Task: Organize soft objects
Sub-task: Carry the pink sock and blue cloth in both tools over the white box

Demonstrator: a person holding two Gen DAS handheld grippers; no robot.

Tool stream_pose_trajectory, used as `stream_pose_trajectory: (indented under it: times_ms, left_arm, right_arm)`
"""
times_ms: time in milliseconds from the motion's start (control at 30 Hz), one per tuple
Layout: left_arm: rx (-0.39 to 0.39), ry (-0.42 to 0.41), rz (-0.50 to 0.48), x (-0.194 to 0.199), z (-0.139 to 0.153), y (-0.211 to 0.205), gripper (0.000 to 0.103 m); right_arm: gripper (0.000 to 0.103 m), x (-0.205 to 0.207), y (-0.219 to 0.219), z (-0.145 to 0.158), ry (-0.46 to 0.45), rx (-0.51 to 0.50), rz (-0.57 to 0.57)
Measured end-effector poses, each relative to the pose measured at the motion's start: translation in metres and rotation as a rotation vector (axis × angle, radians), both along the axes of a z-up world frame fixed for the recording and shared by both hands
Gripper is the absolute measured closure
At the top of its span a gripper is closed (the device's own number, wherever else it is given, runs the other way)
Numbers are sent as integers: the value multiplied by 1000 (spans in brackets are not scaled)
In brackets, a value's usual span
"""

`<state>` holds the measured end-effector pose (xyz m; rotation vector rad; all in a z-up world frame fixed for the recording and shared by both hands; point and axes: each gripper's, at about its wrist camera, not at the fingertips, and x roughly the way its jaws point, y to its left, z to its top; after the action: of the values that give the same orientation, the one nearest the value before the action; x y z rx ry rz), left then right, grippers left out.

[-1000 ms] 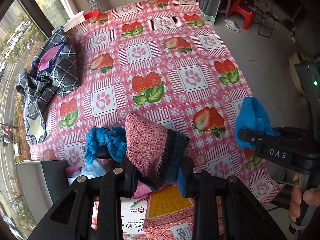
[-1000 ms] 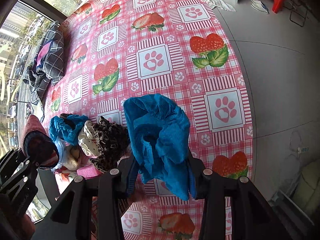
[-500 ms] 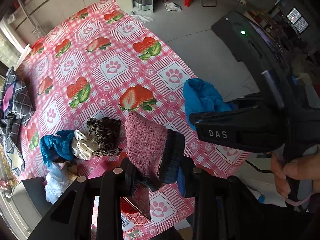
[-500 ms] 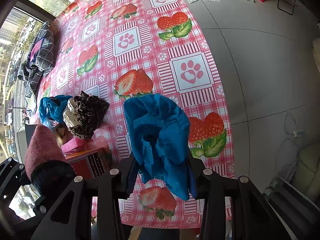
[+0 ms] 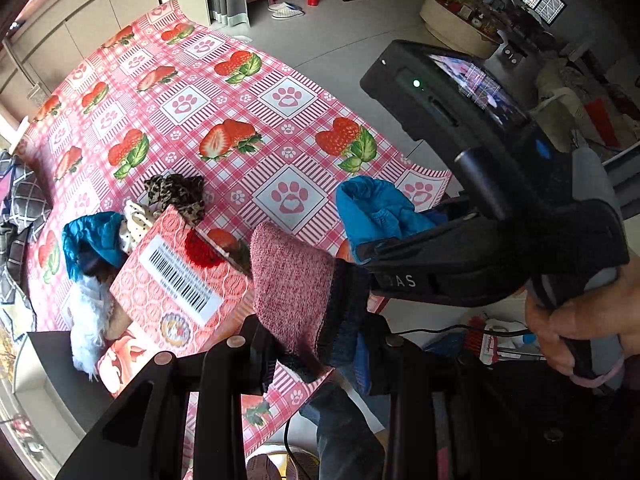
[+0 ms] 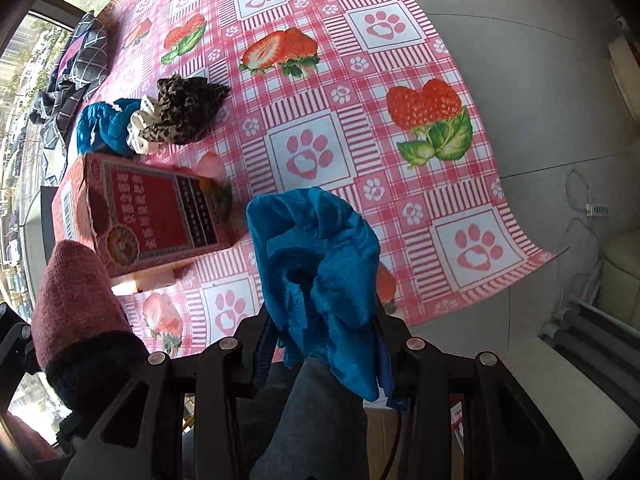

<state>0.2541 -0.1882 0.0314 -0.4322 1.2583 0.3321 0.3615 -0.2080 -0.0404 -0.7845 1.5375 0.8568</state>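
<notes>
In the left wrist view, the left gripper (image 5: 320, 344) is clenched on a pink knit sock (image 5: 292, 292) with a dark cuff; the sock stands up between the two fingers, its pink toe end pointing away from the camera and its dark cuff pinched low in the claw. Beyond it the strawberry tablecloth (image 5: 240, 92) covers the table, and a pink carton (image 5: 176, 276) with a barcode label lies just left of the sock. Behind the carton sit a leopard-print scrunchie (image 5: 176, 196), a white dotted scrunchie (image 5: 134, 222) and a blue satin scrunchie (image 5: 94, 240), bunched together and touching. To the right, the right gripper (image 5: 384, 248) reaches in, grasping a blue cloth (image 5: 376, 208) held above the table's near edge. In the right wrist view, the right gripper (image 6: 324, 344) is closed on the blue cloth (image 6: 320, 264), which bulges up between the fingers and droops over them toward the camera. The pink knit sock (image 6: 76, 292) shows at the lower left, beside the carton (image 6: 152, 216). The scrunchie cluster (image 6: 160, 120) lies past the carton, and a checked garment (image 6: 80, 68) rests at the far left edge of the table.
</notes>
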Motion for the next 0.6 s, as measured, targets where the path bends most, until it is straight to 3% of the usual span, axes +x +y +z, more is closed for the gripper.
stream_pose_trajectory:
  times_ms: [233,600]
  left_arm:
    - [28,10,121,-73,2,2,69]
    - [52,43,478,-194,-2,38,69]
  right_arm:
    - [61,-63,-10,-2,26,-13,100]
    - [61,-149,5,-5,64,-16,331]
